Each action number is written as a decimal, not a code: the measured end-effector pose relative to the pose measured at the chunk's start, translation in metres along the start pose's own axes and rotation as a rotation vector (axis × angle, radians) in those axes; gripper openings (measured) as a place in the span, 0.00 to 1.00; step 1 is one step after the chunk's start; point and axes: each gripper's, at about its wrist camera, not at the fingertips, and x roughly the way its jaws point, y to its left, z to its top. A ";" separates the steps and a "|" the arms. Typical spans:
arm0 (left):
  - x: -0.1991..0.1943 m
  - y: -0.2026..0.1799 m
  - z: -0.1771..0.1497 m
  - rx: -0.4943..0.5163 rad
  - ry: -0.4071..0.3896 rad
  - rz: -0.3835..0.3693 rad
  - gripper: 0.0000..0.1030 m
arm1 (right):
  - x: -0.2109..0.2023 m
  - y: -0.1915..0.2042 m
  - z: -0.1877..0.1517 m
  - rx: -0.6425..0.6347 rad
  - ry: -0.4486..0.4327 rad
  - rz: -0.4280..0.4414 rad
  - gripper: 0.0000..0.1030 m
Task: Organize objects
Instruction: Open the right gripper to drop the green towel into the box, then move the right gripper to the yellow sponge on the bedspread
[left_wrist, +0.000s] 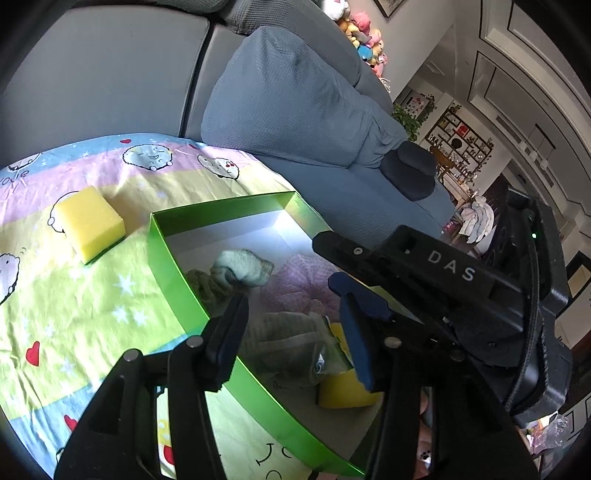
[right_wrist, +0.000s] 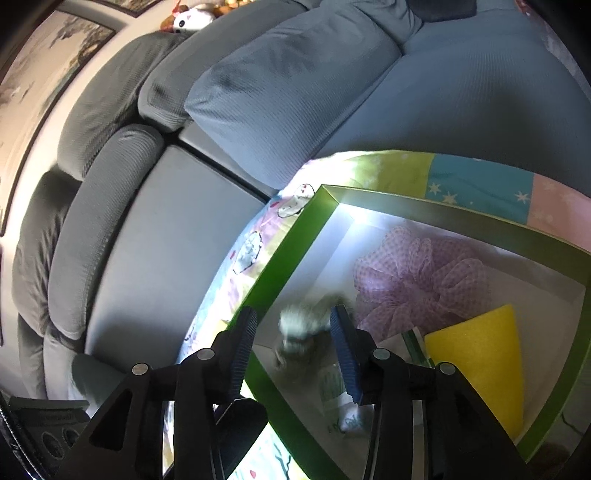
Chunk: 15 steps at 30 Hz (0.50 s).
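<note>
Both grippers parted over the green cardboard box (left_wrist: 177, 280), nothing clamped.
Left gripper (left_wrist: 291, 332) and right gripper (right_wrist: 295, 347) empty; pale knitted socks (left_wrist: 243, 267), lilac mesh pouf (right_wrist: 417, 273), yellow sponge (right_wrist: 484, 354) inside; second yellow sponge block (left_wrist: 92, 221) outside on cartoon-print sheet (left_wrist: 74, 314).

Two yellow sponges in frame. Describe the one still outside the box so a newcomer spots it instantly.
Start at the cartoon-print sheet spread before the grey sofa, then find the green box on it. The yellow sponge lies on the sheet just beyond the box's far left corner; its twin sits inside the box among socks.
</note>
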 end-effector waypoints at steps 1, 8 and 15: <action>-0.002 0.000 0.000 -0.002 -0.005 0.000 0.49 | -0.001 0.001 0.000 -0.003 -0.004 -0.001 0.44; -0.022 0.002 -0.002 0.003 -0.054 0.039 0.59 | -0.006 0.006 -0.002 -0.018 -0.010 -0.001 0.46; -0.040 0.018 -0.005 -0.044 -0.086 0.097 0.73 | -0.005 0.019 -0.008 -0.063 -0.010 0.004 0.57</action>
